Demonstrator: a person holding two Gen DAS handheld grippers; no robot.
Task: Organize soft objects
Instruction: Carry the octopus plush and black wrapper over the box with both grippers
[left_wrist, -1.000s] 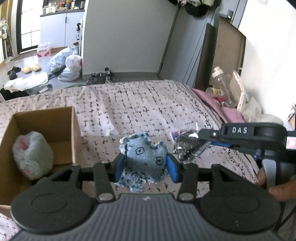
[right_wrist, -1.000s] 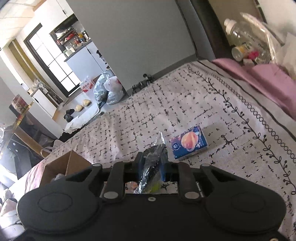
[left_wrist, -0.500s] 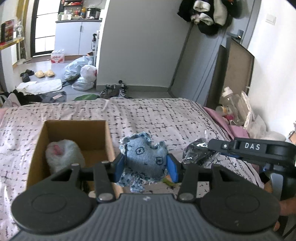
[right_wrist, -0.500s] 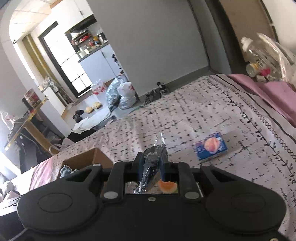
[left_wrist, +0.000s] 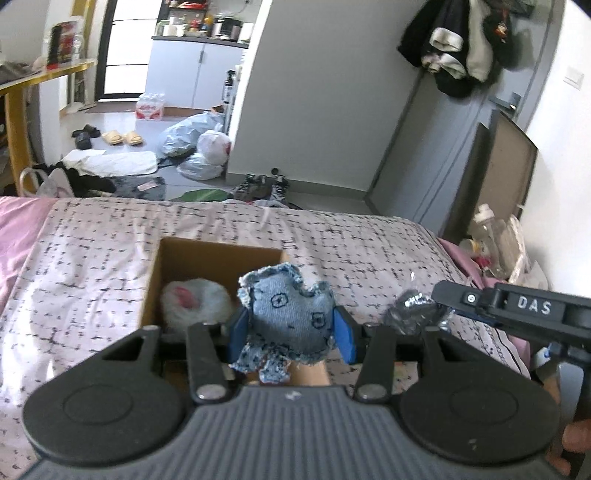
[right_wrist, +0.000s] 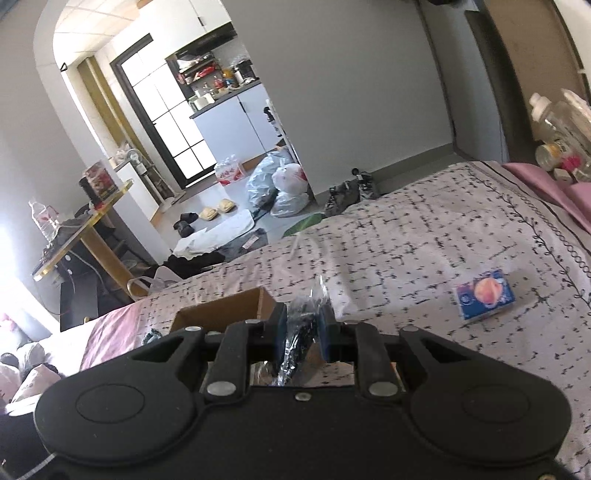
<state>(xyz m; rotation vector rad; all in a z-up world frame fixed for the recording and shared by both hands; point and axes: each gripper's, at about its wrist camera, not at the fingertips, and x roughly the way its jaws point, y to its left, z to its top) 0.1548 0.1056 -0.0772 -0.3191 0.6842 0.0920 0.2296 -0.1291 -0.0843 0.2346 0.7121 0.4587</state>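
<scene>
The left gripper (left_wrist: 290, 330) has its jaws clamped on a frayed denim plush (left_wrist: 286, 317), held above the near rim of an open cardboard box (left_wrist: 207, 258) on the bed (left_wrist: 92, 258); a grey fluffy toy (left_wrist: 195, 304) lies inside. The right gripper (right_wrist: 303, 332) has its jaws pinched together on a crinkled plastic packet (right_wrist: 301, 334). A blue tissue pack (right_wrist: 484, 295) lies toward the bed's right edge.

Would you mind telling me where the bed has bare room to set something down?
The bedspread lies bare between the cardboard box and the blue tissue pack, and left of the box toward the pink sheet. Inside the box, room remains behind the white plush. It is crowded at the bottles by the headboard.
</scene>
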